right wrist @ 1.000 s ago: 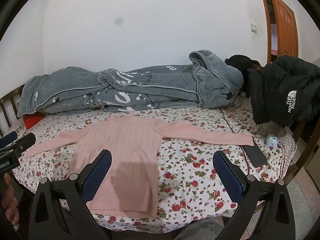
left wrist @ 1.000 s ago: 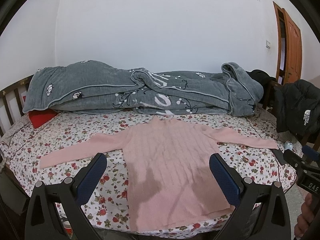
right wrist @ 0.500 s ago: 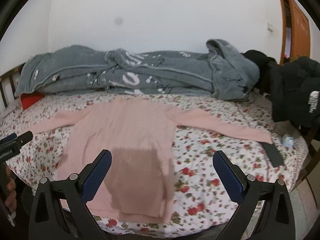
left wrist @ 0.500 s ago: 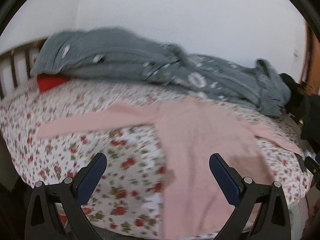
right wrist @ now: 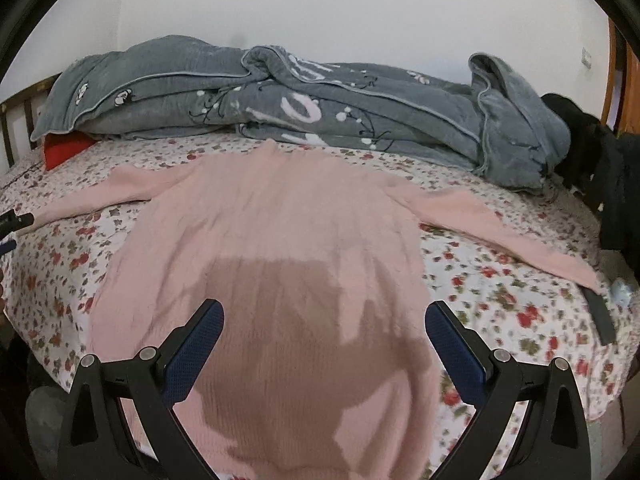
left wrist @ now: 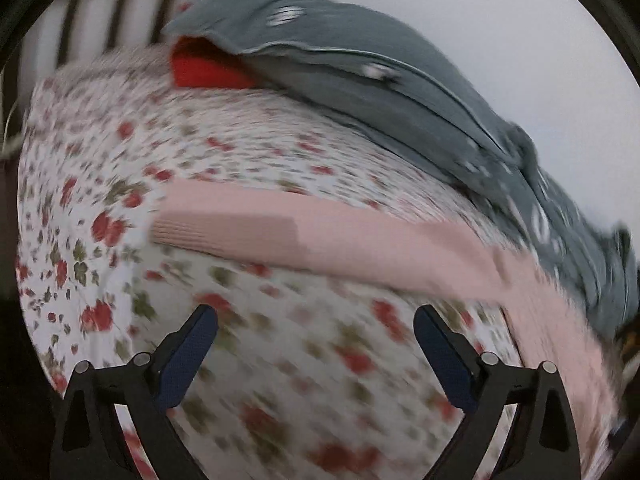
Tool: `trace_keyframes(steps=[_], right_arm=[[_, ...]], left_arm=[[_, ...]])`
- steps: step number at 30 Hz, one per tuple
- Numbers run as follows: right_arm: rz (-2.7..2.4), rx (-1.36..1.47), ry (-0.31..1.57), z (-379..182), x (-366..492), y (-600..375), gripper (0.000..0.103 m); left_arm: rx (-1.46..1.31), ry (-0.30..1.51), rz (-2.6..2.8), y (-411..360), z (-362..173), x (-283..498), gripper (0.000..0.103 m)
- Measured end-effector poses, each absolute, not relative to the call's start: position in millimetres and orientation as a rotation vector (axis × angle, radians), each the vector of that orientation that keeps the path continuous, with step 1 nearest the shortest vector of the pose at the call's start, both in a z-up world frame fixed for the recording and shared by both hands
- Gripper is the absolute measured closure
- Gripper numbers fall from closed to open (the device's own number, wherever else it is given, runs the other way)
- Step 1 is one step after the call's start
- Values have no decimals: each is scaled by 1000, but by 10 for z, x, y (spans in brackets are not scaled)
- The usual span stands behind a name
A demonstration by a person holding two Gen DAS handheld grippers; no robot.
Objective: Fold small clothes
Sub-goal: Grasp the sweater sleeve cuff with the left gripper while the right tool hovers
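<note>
A pink ribbed sweater (right wrist: pixel 276 240) lies flat on the floral bedsheet (right wrist: pixel 500 312) with both sleeves spread out. My right gripper (right wrist: pixel 322 326) is open and empty, hovering over the sweater's lower body. My left gripper (left wrist: pixel 316 330) is open and empty above the sheet, just short of the left sleeve (left wrist: pixel 248 228), whose cuff end lies ahead and slightly left. The left wrist view is blurred. The left gripper's tip (right wrist: pixel 16 220) shows at the left edge of the right wrist view.
A rolled grey quilt (right wrist: pixel 304 96) lies along the back of the bed by the wall. A red cushion (right wrist: pixel 66 150) sits under its left end. A dark phone (right wrist: pixel 600 314) and a small pale object lie at the right edge. A black jacket (right wrist: pixel 608 184) hangs at the right.
My left gripper has swung left and down toward the sweater's left sleeve. My right gripper has moved left and closer, over the sweater's body. Both stay open.
</note>
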State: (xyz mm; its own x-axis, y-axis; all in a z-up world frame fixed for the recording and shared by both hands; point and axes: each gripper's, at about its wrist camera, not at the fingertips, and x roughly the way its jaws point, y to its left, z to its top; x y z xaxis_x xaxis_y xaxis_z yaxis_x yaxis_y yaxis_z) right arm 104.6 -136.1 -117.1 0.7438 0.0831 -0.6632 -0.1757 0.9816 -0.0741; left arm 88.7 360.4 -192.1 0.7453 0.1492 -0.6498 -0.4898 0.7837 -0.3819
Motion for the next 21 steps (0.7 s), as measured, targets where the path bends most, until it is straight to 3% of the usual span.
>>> trace_keyframes(steps=[5, 9, 11, 13, 21], right_arm=[[186, -63, 761, -1296, 1211, -1320, 4], [183, -49, 776, -1371, 1320, -1259, 4], [181, -55, 771, -1385, 1359, -1239, 4], [183, -50, 769, -1387, 1382, -1253, 4], [237, 30, 724, -1319, 1447, -1520, 4]], left_arm=[[-674, 613, 403, 4057, -2114, 1032, 13], [-746, 566, 456, 4274, -2178, 1094, 29], [-746, 564, 497, 4349, -2179, 1126, 47], [-712, 580, 533, 4399, -2161, 1171, 93], [-573, 528, 504, 4010, -1569, 1383, 97]])
